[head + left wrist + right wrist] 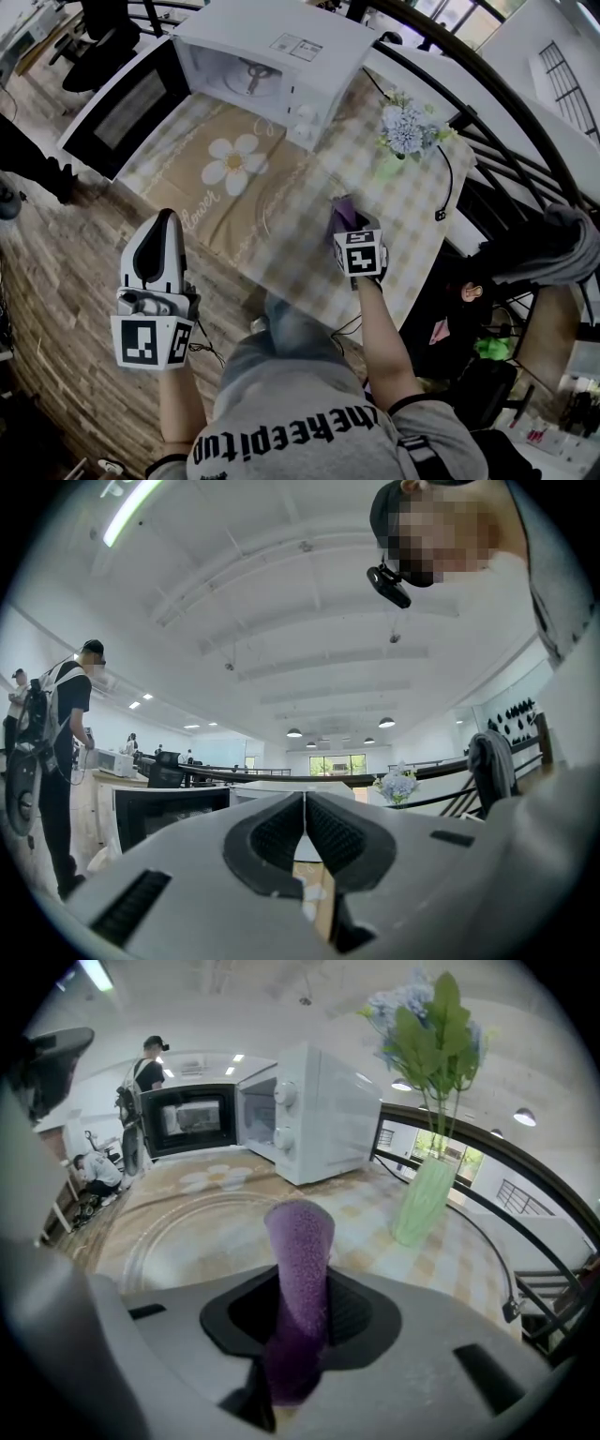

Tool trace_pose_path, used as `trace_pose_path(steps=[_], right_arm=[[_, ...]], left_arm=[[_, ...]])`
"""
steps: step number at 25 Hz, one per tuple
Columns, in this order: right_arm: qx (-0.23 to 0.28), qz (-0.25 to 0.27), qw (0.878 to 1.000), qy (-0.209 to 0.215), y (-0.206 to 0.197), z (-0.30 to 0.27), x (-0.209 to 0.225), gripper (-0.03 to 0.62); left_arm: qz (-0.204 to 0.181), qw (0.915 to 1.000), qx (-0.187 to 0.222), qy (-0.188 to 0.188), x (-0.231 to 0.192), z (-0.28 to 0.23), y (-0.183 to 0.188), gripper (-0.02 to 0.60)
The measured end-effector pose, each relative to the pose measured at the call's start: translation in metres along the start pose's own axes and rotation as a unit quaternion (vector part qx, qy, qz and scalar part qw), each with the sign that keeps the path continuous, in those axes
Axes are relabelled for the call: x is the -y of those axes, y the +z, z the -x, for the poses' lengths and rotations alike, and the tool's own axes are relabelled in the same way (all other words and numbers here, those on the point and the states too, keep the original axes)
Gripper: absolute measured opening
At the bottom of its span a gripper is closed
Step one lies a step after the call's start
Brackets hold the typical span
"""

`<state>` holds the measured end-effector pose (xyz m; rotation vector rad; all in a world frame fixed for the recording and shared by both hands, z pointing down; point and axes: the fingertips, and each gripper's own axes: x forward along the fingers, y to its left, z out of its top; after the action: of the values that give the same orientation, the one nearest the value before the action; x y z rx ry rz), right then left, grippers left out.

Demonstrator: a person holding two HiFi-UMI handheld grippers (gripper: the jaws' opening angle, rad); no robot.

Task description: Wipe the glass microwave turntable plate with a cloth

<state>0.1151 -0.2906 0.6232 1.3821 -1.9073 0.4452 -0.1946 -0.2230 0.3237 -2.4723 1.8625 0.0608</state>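
The clear glass turntable plate lies flat on the patterned table mat, just ahead of my right gripper; in the head view the plate shows only as a faint round outline. My right gripper is shut on a purple cloth that sticks up between its jaws. From above, the right gripper hovers at the plate's right edge with the cloth at its tip. My left gripper is held off the table's left side above the floor, shut and holding nothing.
A white microwave stands at the table's far end, its door swung open to the left. A green vase of flowers and a black cable sit to the right. A dark railing runs behind. A person stands at left.
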Motion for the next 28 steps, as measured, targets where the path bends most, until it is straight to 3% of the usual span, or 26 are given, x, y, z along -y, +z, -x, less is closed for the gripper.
trace_pose_path(steps=[6,11,16,20,28], right_arm=[[0.04,0.013,0.993,0.109,0.02,0.019,-0.097,0.112],[0.036,0.055,0.981,0.185,0.015,0.024,-0.172,0.112],[0.04,0.091,0.979,0.18,0.006,0.025,-0.176,0.112],[0.039,0.084,0.981,0.172,-0.002,0.027,-0.161,0.112],[0.038,0.043,0.991,0.119,-0.013,0.023,-0.103,0.112]], left_arm=[[0.002,1.0,0.0,0.001,0.004,0.002,0.0,0.011],[0.002,1.0,-0.001,0.002,0.007,0.004,0.0,0.011],[0.001,1.0,-0.003,0.004,0.007,0.007,-0.001,0.011],[0.002,1.0,-0.004,0.001,0.011,0.005,-0.002,0.011],[0.003,1.0,-0.002,-0.008,0.015,0.0,-0.002,0.011]])
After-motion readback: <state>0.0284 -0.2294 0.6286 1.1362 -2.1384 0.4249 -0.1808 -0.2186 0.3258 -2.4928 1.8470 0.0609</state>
